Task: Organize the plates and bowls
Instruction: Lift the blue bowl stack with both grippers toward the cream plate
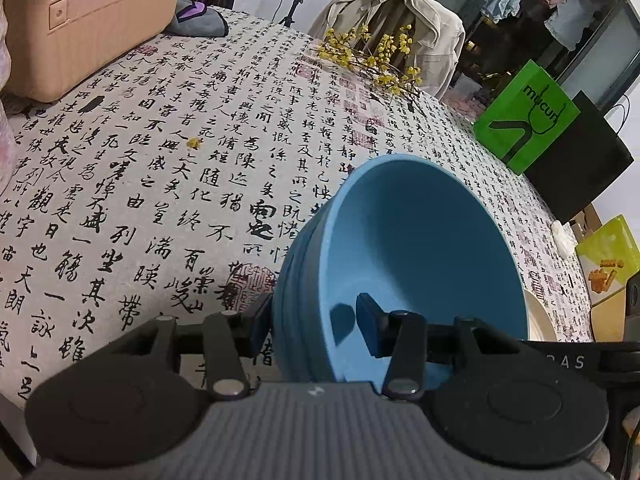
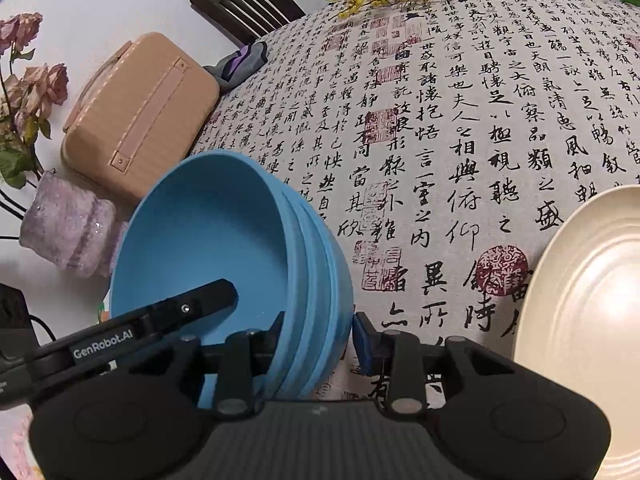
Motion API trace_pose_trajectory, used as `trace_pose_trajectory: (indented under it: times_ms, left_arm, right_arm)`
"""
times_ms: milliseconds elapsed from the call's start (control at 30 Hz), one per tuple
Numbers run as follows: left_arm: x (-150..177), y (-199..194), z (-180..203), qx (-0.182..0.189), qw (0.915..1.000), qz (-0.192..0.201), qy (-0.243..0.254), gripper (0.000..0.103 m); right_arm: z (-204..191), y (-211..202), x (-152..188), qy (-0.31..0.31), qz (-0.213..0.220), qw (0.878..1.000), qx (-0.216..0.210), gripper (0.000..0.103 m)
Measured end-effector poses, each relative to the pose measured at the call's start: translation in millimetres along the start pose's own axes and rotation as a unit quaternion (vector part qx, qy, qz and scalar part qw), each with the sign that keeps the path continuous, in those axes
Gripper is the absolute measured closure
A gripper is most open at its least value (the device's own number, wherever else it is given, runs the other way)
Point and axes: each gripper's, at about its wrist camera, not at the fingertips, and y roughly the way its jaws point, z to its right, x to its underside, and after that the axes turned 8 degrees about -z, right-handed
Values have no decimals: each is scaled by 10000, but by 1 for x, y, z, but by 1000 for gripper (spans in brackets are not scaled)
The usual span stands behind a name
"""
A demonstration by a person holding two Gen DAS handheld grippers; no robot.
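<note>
1. The surface (image 1: 160, 184), under a cloth with written characters, carries the things; the blue bowl stack (image 1: 404, 264) is the landmark.
2. The blue bowl stack, a few bowls nested, is held tilted above the surface; the top bowl is empty.
3. The cream plate (image 2: 592, 320) lies just to the right of the stack and is empty.
4. The left tongs (image 1: 310, 326) are clenched on the stack's left rim; the right tongs (image 2: 320, 338) are clenched on its right rim.
5. I judge the bowls are gathered, but the stack is not yet set down.
</note>
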Motion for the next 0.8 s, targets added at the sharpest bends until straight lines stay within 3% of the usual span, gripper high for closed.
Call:
trace_pose_trajectory:
  times_ms: [800]
  left_arm:
    - [9,0,36,16,9998,47,180,57]
  right_arm:
    - [24,-29,10,78,246,9996,-76,70]
